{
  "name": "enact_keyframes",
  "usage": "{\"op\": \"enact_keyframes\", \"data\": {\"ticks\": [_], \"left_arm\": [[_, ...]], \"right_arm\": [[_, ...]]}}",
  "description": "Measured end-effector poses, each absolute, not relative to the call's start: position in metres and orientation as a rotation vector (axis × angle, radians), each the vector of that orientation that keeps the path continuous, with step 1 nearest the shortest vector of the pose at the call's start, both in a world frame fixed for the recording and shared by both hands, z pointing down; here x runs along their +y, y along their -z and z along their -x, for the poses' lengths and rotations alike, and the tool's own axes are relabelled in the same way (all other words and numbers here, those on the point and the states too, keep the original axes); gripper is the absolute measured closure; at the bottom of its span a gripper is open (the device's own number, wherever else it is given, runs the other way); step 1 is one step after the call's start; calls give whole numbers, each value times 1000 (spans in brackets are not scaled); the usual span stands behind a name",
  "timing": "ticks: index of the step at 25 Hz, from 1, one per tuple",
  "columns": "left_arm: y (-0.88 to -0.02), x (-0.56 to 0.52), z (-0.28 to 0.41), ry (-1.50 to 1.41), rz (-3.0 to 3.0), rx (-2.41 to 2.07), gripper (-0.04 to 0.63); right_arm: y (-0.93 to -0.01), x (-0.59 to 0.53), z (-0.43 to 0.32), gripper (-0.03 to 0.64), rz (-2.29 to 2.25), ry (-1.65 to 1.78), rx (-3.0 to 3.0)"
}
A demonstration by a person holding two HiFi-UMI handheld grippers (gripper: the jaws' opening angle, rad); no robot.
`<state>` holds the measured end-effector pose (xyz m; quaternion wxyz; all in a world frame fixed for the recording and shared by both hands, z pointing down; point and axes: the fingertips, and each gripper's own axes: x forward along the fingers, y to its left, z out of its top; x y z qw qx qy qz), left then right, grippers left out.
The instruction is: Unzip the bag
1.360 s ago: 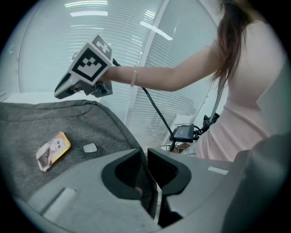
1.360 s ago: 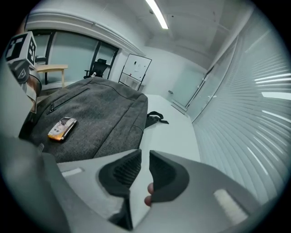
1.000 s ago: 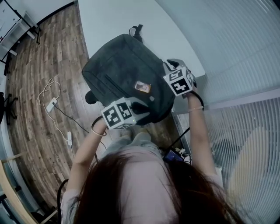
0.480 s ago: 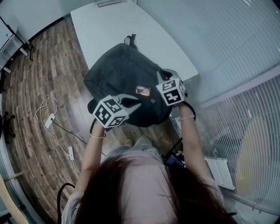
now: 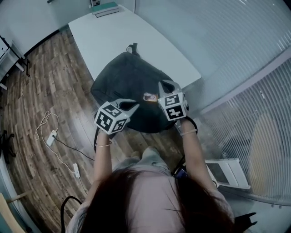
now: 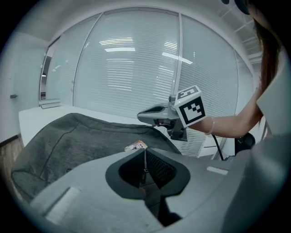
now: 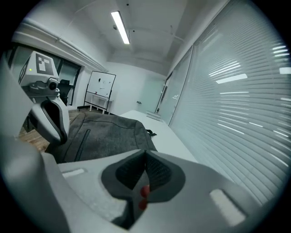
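Note:
A dark grey backpack (image 5: 127, 88) lies on the white table (image 5: 109, 38), its near end hanging over the table's edge. It also shows as the grey backpack (image 6: 72, 136) in the left gripper view and as the backpack (image 7: 107, 132) in the right one. A small tan label (image 5: 149, 97) sits on its front. My left gripper (image 5: 132, 105) hovers over the bag's near left part. Its jaws have just been closing and now meet with nothing between them. My right gripper (image 5: 164, 84) hangs by the bag's near right side, shut and empty.
Books (image 5: 104, 7) lie at the table's far end. A glass wall with blinds (image 5: 241, 59) runs along the right. Cables and a power strip (image 5: 51, 135) trail over the wooden floor (image 5: 41, 95) on the left. A white box (image 5: 225, 173) stands on the floor at the lower right.
Both grippers have lifted a little and shifted along the bag's near end. The left gripper's jaws have come together. The head view now takes in more of the table.

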<state>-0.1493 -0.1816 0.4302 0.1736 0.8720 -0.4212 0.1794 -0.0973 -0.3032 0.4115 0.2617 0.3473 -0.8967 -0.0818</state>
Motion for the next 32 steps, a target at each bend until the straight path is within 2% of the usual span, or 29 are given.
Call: {"op": "enact_keyframes", "data": {"ticks": [16, 32], "left_arm": [[-393, -168, 192, -309, -2440, -1509, 584], [-343, -112, 165, -227, -2416, -1763, 584]], "right_arm": [[-378, -247, 98, 612, -1191, 198, -2526], [-335, -186, 64, 612, -1202, 214, -2676]]}}
